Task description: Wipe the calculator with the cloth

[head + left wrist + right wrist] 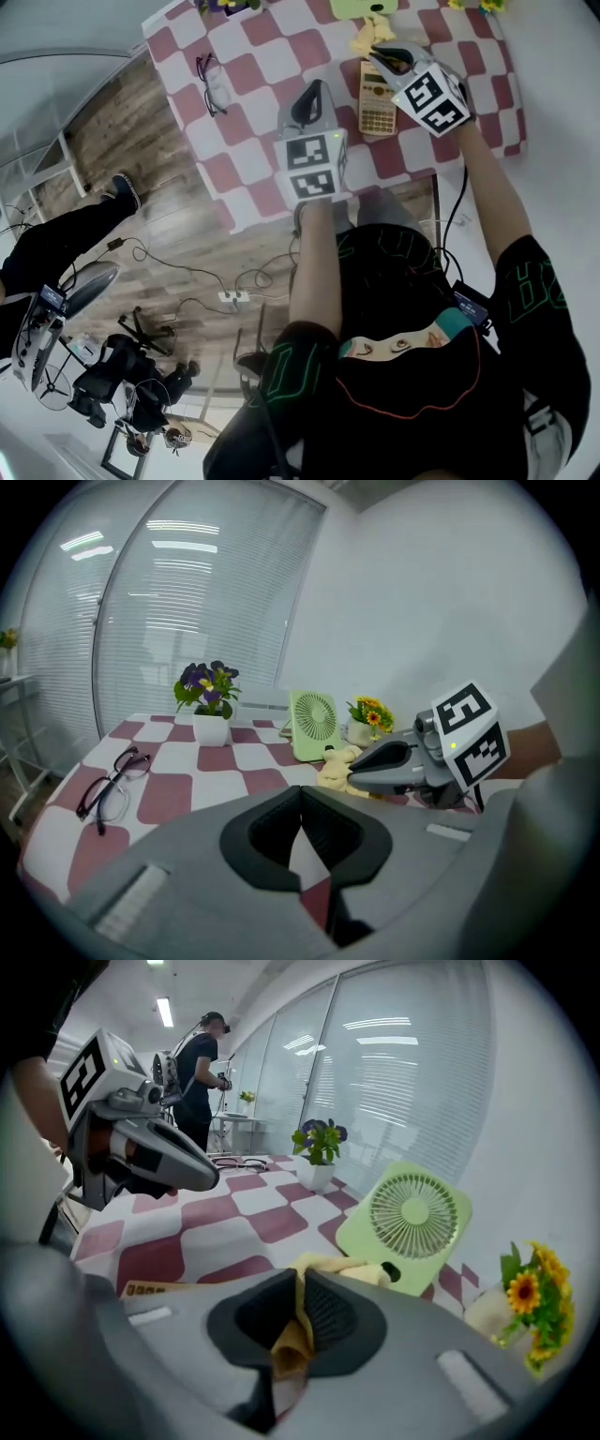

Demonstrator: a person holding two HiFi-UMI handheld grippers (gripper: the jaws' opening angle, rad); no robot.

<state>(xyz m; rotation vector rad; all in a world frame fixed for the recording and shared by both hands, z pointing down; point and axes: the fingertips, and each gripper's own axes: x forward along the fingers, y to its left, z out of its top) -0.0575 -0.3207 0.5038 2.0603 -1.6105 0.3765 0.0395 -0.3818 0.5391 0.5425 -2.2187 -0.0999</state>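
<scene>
On the head view I see the checked table (pixel 253 141) from above. My left gripper (pixel 312 97) is over the table's near half, just left of the calculator (pixel 377 98), which lies flat with its long side running away from me. My right gripper (pixel 394 58) is over the calculator's far end, and the yellow cloth (pixel 371 37) bunches just beyond that end. Glasses (pixel 211 82) lie well to the left. A person in black (pixel 56 248) stands on the floor beside the table.

On the left gripper view the jaws meet at their tips with nothing between them; only table shows through the gap behind them. Beyond them stand a pot of purple flowers (pixel 210 710), a green fan (pixel 315 724) and yellow flowers (pixel 368 716), with the right gripper and the cloth in front of the fan.

On the right gripper view the jaws are pinched on a fold of the cloth, which hangs down between the pads and spreads out past the tips toward the fan. The calculator's edge shows at lower left, behind the gripper body. The left gripper hangs above the table at upper left.
</scene>
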